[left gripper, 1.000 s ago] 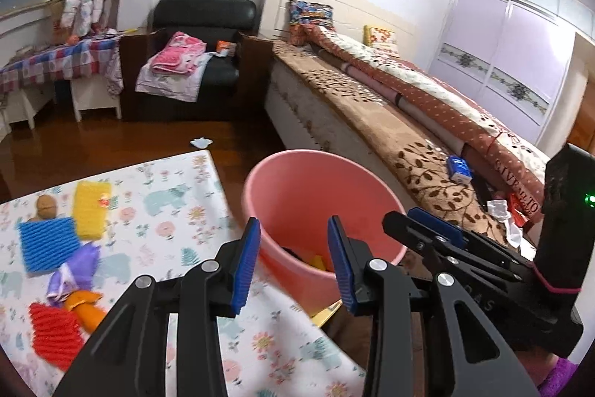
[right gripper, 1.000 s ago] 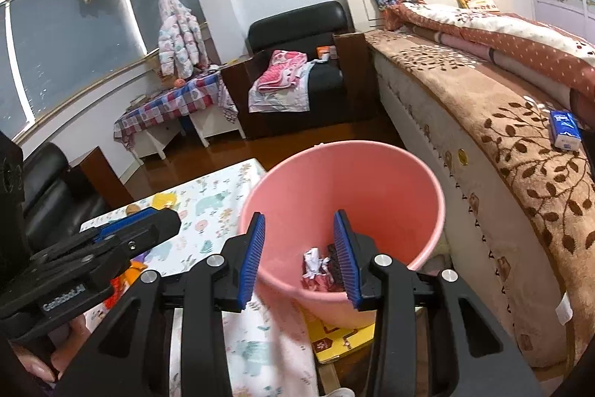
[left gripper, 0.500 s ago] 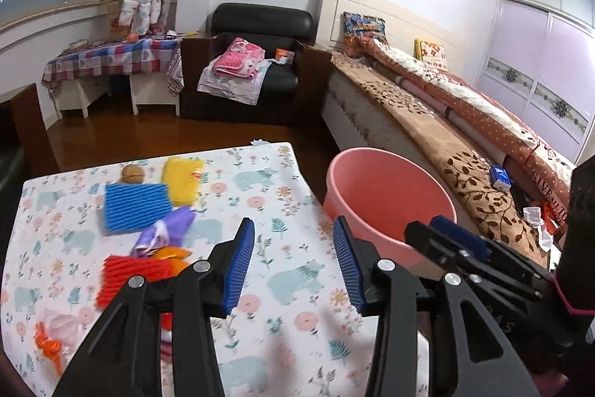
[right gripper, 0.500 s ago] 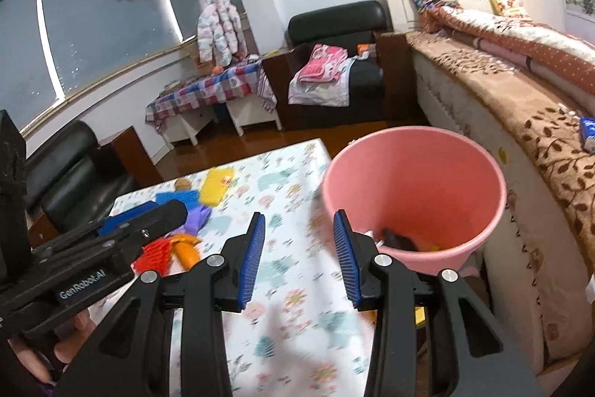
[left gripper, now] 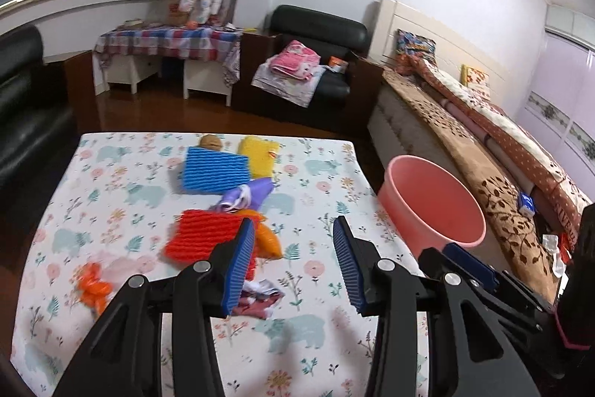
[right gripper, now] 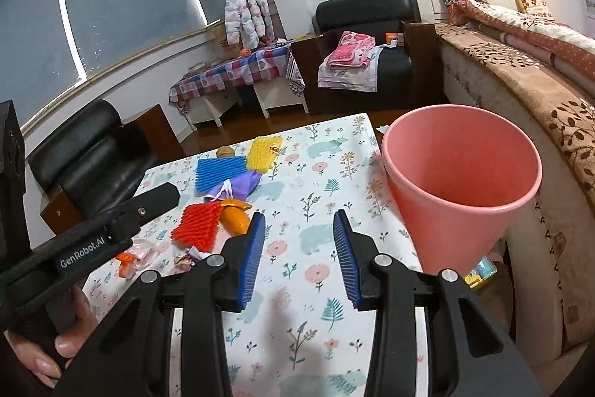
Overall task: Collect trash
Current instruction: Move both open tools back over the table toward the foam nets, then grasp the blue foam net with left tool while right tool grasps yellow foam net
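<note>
A pink bucket (left gripper: 435, 207) stands off the right edge of the table with the floral cloth (left gripper: 111, 181). On the cloth lie a red foam net (left gripper: 206, 235), a blue foam net (left gripper: 215, 172), a yellow foam net (left gripper: 258, 155), a purple wrapper (left gripper: 253, 192), an orange piece (left gripper: 269, 242), a crumpled wrapper (left gripper: 260, 296) and an orange plastic scrap (left gripper: 93, 285). My left gripper (left gripper: 293, 226) hovers open over the cloth, just right of the red net, with nothing between its pads. My right gripper (right gripper: 299, 216) is open and holds nothing, between the red net (right gripper: 199, 224) and the bucket (right gripper: 461, 173).
A bed with a brown cover (left gripper: 465, 136) runs along the right, behind the bucket. A black armchair (left gripper: 316, 36) with pink clothes stands at the back, a black sofa (right gripper: 89, 151) to the left. A brown nut-like ball (left gripper: 211, 141) lies by the blue net.
Both views have swung left, from over the bucket to over the table. The bucket now sits at the right and the trash inside it is out of sight. The left jaws widened a little.
</note>
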Available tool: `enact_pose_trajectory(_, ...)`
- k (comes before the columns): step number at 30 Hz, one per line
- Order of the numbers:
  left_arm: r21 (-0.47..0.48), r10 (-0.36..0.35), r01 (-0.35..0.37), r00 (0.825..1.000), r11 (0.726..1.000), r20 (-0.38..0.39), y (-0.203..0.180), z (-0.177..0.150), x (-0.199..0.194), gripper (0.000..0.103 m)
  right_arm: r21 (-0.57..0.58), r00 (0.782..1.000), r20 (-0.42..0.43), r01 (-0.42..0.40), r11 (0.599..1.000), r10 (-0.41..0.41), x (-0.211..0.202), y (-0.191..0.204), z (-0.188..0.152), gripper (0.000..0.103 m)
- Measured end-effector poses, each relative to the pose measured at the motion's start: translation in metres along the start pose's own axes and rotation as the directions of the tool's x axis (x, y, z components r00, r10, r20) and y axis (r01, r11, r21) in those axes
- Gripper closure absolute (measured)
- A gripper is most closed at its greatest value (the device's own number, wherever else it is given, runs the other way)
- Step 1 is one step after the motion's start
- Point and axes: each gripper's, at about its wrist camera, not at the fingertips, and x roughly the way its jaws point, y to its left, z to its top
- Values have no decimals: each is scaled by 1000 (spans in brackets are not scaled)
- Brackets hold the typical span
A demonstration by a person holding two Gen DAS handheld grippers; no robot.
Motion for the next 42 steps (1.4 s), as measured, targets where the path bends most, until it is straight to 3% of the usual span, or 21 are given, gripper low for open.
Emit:
enact_pose_trajectory(6,-8,19,-19,999,1000,26,2,1,-10,60,-27,999,46,-6,1000,7,-14,11,1,64)
enact_pose_trajectory(9,-26,49,-48,998,999,29,7,2,-11,60,-71,998,51,-17,997,20,-16,21,-1,50)
enact_pose_trajectory(13,-50,56,-54,998,997,41,21,3,-12,60,-94,998,43,-34,995,38,-17,26,-2,50)
enact_pose_trajectory(22,-5,83,-83,996,997,32,57,7,-4,58,-86,993,-15,-117,989,116,12,22,-2,50)
enact_pose_trajectory(28,-19,72,-72,997,997,-8,81,26,9,58,-98,983,-125,-146,984,133,45,25,-4,50)
enact_pose_trajectory(34,-25,77,-78,996,997,-49,91,58,43,58,-89,982,-113,-161,983,151,63,24,11,50)
enact_pose_trajectory(42,-51,100,-109,981,993,-166,99,62,117,58,-74,980,-127,-163,984,152,92,25,35,50)
